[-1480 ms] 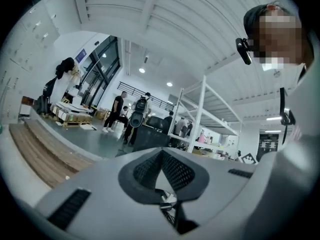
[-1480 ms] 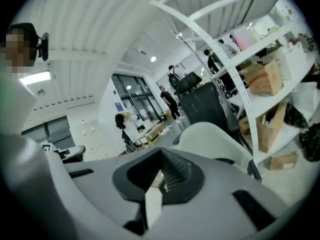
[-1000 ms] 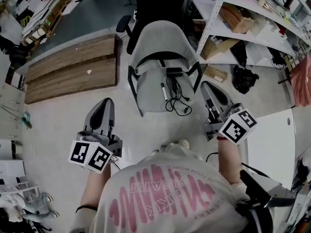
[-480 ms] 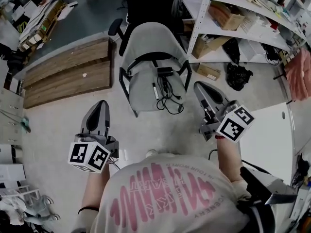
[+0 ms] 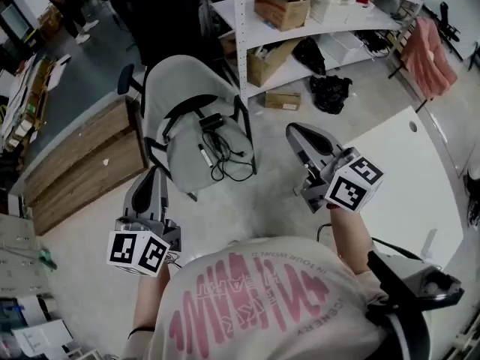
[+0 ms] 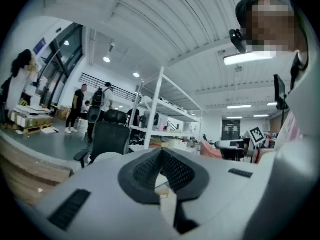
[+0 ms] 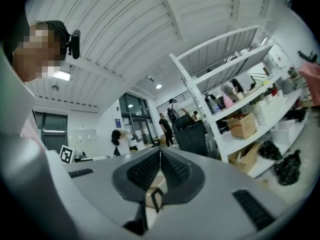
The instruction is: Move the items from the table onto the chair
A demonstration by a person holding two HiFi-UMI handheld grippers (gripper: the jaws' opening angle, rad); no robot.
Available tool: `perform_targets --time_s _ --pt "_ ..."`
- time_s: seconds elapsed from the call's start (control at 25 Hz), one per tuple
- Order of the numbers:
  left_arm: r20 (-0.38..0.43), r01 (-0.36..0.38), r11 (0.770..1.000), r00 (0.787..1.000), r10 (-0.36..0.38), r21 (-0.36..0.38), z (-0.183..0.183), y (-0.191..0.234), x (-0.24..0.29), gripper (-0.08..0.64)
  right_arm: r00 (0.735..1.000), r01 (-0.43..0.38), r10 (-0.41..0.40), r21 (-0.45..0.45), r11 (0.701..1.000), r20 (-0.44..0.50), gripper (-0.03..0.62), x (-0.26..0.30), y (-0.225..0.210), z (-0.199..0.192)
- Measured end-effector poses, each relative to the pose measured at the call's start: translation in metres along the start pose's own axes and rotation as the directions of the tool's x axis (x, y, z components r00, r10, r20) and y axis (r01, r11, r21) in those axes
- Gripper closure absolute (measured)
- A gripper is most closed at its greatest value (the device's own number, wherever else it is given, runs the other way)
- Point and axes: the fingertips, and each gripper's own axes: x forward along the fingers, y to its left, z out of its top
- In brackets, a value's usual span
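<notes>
A grey office chair (image 5: 187, 100) stands on the floor ahead of me, left of centre. On its seat lie a black adapter (image 5: 211, 121), a tangled black cable (image 5: 227, 158) and a white pen-like stick (image 5: 201, 153). My left gripper (image 5: 156, 172) hovers just in front of the chair's lower left corner, its jaws together with nothing between them (image 6: 161, 153). My right gripper (image 5: 294, 130) hangs to the right of the seat, also shut and empty (image 7: 160, 153). A white table (image 5: 409, 175) fills the right side; I see no item on the part in view.
A white shelving rack (image 5: 241, 28) with cardboard boxes (image 5: 281, 10) stands right behind the chair. A black bag (image 5: 330, 92) and a small box (image 5: 282, 100) lie on the floor under it. Wooden boards (image 5: 75, 160) lie at the left. People stand far back.
The view has swung toward the right: the chair has slid left and the white table takes up more of the right side. Both grippers moved along with it, still shut and empty.
</notes>
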Motion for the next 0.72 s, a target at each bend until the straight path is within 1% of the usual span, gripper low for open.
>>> perform_targets --time_s 0.08,0.12,0.16,0.24,0.28,0.32,0.4,0.48,0.56,0.72 --pt "-0.014 0.064 0.998 0.998 -0.063 0.013 -0.008 -0.027 0.021 0.551 0.997 0.067 -0.067 -0.006 0.998 0.023 0.575 -0.032 -0.023 0.007" --pt "-0.014 0.116 0.993 0.993 -0.116 0.008 -0.013 -0.044 0.034 0.551 0.993 0.115 -0.115 -0.005 0.993 0.041 0.575 -0.054 -0.036 0.009" --pt "-0.013 0.180 0.984 0.984 -0.180 0.000 -0.017 -0.062 0.050 0.551 0.983 0.171 -0.171 0.005 0.985 0.063 0.575 -0.080 -0.050 0.009" --pt "-0.014 0.309 0.951 0.951 -0.309 -0.012 -0.023 -0.105 0.081 0.551 0.952 0.284 -0.287 0.050 0.958 0.103 0.575 -0.139 -0.073 0.008" --pt "-0.017 0.367 0.930 0.930 -0.368 -0.016 -0.025 -0.129 0.095 0.551 0.930 0.340 -0.347 0.073 0.937 0.120 0.575 -0.171 -0.082 0.008" --pt "-0.023 0.423 0.906 0.906 -0.424 -0.021 -0.026 -0.155 0.107 0.550 0.902 0.401 -0.410 0.092 0.911 0.135 0.575 -0.204 -0.090 0.007" --pt "-0.036 0.515 0.856 0.856 -0.516 -0.037 -0.031 -0.207 0.128 0.551 0.836 0.514 -0.527 0.119 0.850 0.154 0.575 -0.269 -0.103 0.007" --pt "-0.047 0.574 0.817 0.815 -0.577 -0.055 -0.040 -0.256 0.139 0.551 0.778 0.588 -0.606 0.150 0.795 0.166 0.575 -0.327 -0.113 0.006" --pt "-0.062 0.629 0.775 0.772 -0.632 -0.065 -0.053 -0.303 0.146 0.551 0.722 0.642 -0.668 0.185 0.744 0.182 0.575 -0.381 -0.115 0.001" --pt "-0.106 0.738 0.671 0.663 -0.741 -0.075 -0.076 -0.385 0.146 0.551 0.570 0.761 -0.796 0.236 0.605 0.203 0.575 -0.482 -0.109 -0.018"
